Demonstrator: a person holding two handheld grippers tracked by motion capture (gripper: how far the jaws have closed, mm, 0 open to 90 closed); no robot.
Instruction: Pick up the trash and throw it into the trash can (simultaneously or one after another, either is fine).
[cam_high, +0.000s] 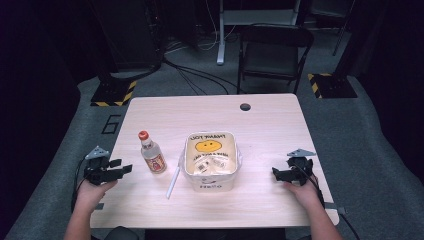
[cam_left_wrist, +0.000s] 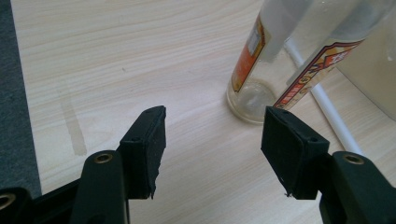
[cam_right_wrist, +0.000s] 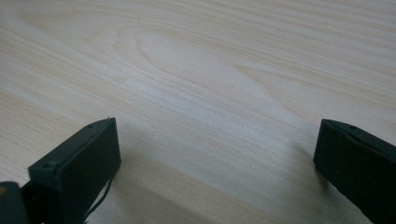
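A clear glass bottle (cam_high: 152, 153) with an orange cap and an orange-and-white label stands upright left of the table's centre; its base (cam_left_wrist: 250, 95) is close ahead in the left gripper view. A white tub (cam_high: 210, 160) lined with a yellow smiley-face bag sits at the centre. A white straw (cam_high: 173, 182) lies between them on the table. My left gripper (cam_high: 121, 166) is open at the left edge, a short way from the bottle, nothing between its jaws. My right gripper (cam_high: 276, 173) is open at the right, over bare wood (cam_right_wrist: 210, 93).
The light wooden table (cam_high: 270, 125) has a round cable hole (cam_high: 245, 106) near its far edge. A black folding chair (cam_high: 272, 50) and cables stand on the grey floor behind. The table's left edge (cam_left_wrist: 16, 93) lies close to my left gripper.
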